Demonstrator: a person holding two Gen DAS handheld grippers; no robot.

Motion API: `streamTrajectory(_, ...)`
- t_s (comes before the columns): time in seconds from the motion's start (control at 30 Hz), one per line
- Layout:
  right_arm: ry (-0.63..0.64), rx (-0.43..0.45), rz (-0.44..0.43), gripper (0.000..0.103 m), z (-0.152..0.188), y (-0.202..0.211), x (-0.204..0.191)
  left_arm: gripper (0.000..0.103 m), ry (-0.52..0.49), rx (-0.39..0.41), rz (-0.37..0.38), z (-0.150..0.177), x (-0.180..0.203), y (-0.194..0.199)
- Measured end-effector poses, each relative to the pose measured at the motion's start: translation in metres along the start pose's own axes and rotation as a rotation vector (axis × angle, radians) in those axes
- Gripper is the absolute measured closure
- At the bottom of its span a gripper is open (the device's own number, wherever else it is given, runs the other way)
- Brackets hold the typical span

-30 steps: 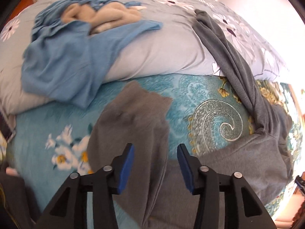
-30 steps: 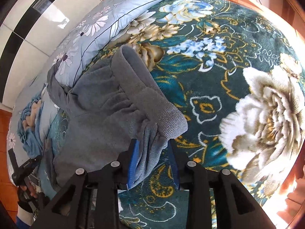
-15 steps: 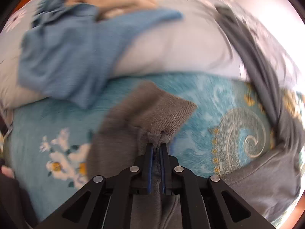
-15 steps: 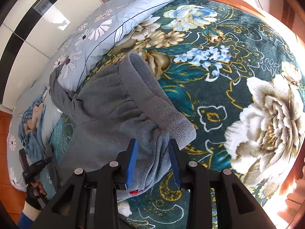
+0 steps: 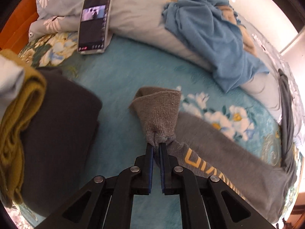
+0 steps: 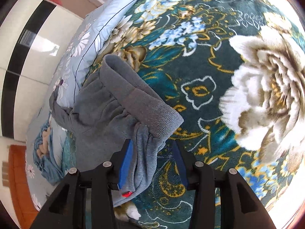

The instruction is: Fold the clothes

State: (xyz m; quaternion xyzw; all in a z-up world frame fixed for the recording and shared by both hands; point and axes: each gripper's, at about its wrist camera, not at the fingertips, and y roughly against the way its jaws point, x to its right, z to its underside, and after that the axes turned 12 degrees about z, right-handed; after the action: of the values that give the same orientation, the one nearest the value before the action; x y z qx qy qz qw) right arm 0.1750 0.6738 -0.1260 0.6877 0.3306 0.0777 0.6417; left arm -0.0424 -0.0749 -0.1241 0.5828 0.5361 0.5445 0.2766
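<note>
**Two wrist cameras, both angled steeply down at the bed**

The left wrist view looks along its own fingers, close above the teal floral blanket (image 5: 122,70), facing the pale pillow (image 5: 137,13) and a propped phone (image 5: 94,22). The right wrist view sits close above the same blanket's darker end, facing a white wall. Both views share the grey sweatpants (image 5: 225,145) (image 6: 99,118) and the crumpled blue garment (image 5: 213,38) (image 6: 47,164)
</note>
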Motion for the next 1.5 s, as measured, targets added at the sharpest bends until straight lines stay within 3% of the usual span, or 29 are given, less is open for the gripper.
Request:
streamTrajectory(0.17,-0.082,-0.06,-0.014,0.055,0.001,-0.021,0.01,0.096,0.044,-0.028,-0.014,0.016,-0.01,-0.003)
streamTrajectory(0.3,-0.11,-0.062,-0.043,0.057,0.001,-0.03,0.006,0.096,0.022,-0.04,-0.021,0.017,-0.01,-0.008)
streamTrajectory(0.37,-0.112,-0.051,-0.055,0.094,0.0,-0.029,0.004,0.096,0.011,-0.04,-0.025,0.017,-0.007,-0.008)
streamTrajectory(0.47,-0.098,-0.017,-0.03,0.095,-0.004,-0.021,0.004,0.096,-0.002,-0.039,-0.014,0.017,-0.003,-0.004)
streamTrajectory(0.67,-0.137,0.02,0.03,0.096,-0.015,-0.014,0.023,0.093,-0.058,-0.074,0.025,0.026,0.008,-0.003)
streamTrajectory(0.83,-0.043,-0.009,0.041,0.094,-0.018,-0.014,0.012,0.092,-0.048,-0.119,0.05,0.031,0.007,-0.006)
streamTrajectory(0.9,-0.007,-0.008,0.057,0.091,-0.02,-0.007,0.008,0.082,-0.041,-0.132,0.052,0.031,0.005,-0.004)
streamTrajectory(0.97,0.025,0.025,0.108,0.075,-0.026,0.007,0.005,0.072,-0.051,-0.128,0.042,0.031,0.004,0.004)
streamTrajectory(1.03,0.05,0.077,0.17,0.074,-0.032,0.025,0.001,0.066,-0.085,-0.102,0.027,0.029,0.006,0.017)
streamTrajectory(1.07,0.062,0.109,0.199,0.073,-0.036,0.034,-0.002,0.057,-0.109,-0.081,0.014,0.026,0.007,0.025)
streamTrajectory(1.1,0.084,0.137,0.206,0.073,-0.042,0.04,-0.012,0.05,-0.131,-0.06,0.001,0.023,0.011,0.03)
streamTrajectory(1.17,0.13,0.189,0.215,0.073,-0.054,0.051,-0.033,0.047,-0.176,-0.018,-0.006,0.021,0.022,0.034)
streamTrajectory(1.23,0.2,0.197,0.168,0.073,-0.066,0.045,-0.078,0.043,-0.202,0.002,0.034,0.011,0.037,0.027)
streamTrajectory(1.4,0.398,0.126,-0.059,0.068,-0.075,-0.003,-0.235,0.04,-0.258,0.003,0.102,-0.002,0.077,-0.008)
streamTrajectory(1.5,0.532,0.078,-0.126,0.063,-0.068,-0.039,-0.33,0.04,-0.308,-0.019,0.116,0.001,0.097,-0.029)
